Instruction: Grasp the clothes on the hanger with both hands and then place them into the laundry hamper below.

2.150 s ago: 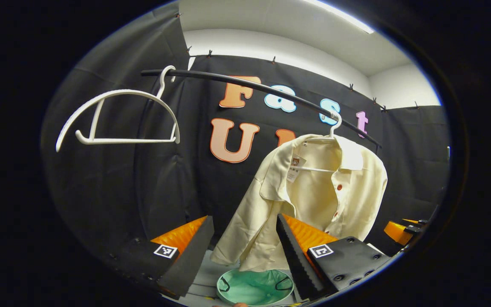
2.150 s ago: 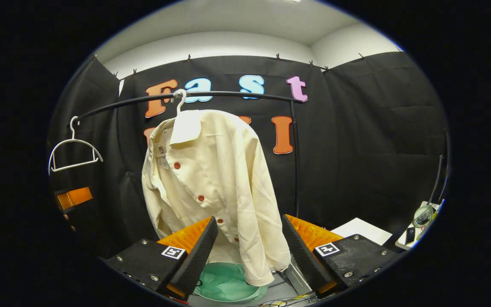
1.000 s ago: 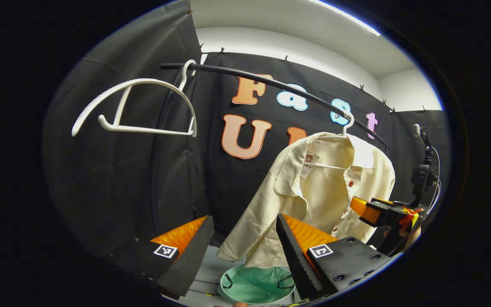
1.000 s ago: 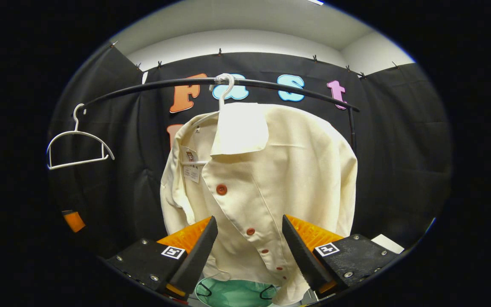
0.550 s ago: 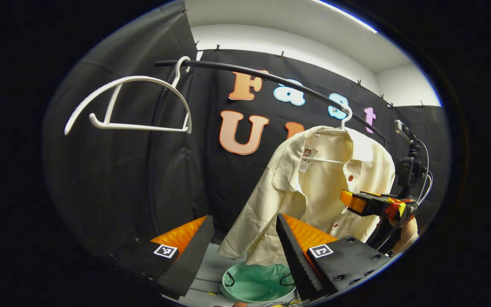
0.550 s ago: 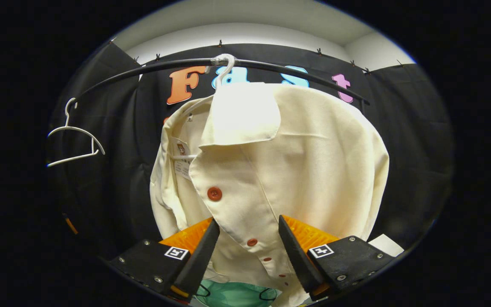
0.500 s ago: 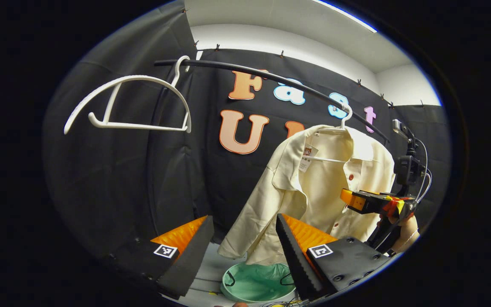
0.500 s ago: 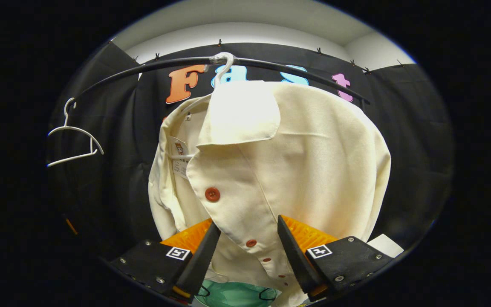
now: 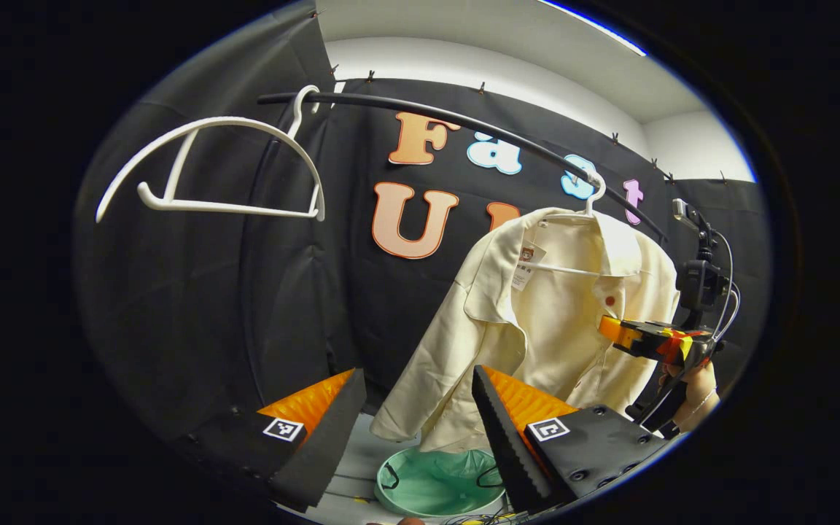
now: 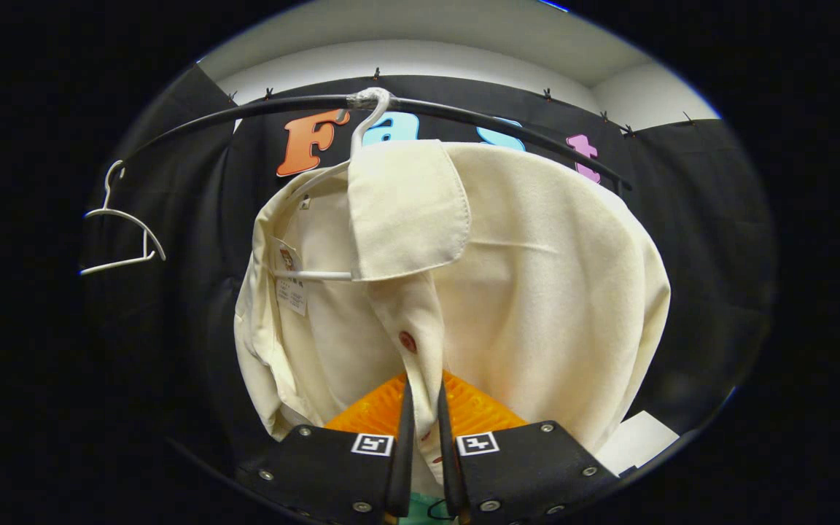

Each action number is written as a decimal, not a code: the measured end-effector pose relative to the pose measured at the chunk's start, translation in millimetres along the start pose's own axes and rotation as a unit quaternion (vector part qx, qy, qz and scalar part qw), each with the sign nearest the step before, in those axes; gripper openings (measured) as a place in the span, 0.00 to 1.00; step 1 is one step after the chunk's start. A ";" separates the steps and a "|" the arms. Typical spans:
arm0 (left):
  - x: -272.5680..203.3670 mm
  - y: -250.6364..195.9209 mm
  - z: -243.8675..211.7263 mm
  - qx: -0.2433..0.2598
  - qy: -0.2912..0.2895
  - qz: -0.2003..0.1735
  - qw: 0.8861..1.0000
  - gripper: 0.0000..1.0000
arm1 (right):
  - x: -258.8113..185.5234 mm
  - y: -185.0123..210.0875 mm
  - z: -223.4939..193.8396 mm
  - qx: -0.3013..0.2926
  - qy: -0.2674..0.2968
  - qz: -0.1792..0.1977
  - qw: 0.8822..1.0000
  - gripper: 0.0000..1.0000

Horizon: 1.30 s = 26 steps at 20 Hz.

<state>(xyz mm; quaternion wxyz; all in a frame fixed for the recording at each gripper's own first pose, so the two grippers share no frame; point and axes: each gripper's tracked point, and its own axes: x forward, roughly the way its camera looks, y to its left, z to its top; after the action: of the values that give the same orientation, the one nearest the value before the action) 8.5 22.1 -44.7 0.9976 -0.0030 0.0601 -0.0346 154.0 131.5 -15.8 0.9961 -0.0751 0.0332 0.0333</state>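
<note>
On the rail (image 10: 245,113), the shirt (image 10: 537,292) front is pinched by the right claw (image 10: 422,437); the left claw (image 9: 413,430) is held spread, empty.

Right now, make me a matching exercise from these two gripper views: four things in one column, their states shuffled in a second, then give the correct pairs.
Things:
1. cream shirt
2. spare hanger
3. left tongs
4. right tongs

States:
A. open, gripping nothing
B. hanging bare on the rail
C. shut on the shirt's front edge
D. on a hanger, above the green hamper

Pairs: 1-D, 2-B, 3-A, 4-C
</note>
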 end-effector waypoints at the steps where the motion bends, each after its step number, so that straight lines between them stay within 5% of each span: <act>1: 3.8 -1.5 -0.5 0.001 0.001 -0.001 1.000 0.96 | -3.1 0.3 0.6 0.001 -0.002 0.004 1.000 0.13; 9: 33.9 -29.9 -9.5 0.003 0.008 -0.031 0.999 0.96 | -20.5 -6.3 7.5 0.007 -0.007 0.023 1.000 0.04; 19: 101.5 -98.7 -8.1 -0.022 0.013 -0.102 0.994 0.96 | -38.5 -27.9 18.9 0.004 -0.014 0.028 1.000 0.03; 26: 159.5 -118.4 -4.7 -0.025 0.011 -0.110 0.994 0.96 | -50.5 -40.9 27.9 0.004 -0.023 0.024 0.999 0.03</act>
<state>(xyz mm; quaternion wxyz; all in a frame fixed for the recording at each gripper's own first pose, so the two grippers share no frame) 157.7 -107.1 -67.3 0.9866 -0.0342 0.0714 -0.1427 108.3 92.2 21.3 0.9957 -0.0700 0.0126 0.0590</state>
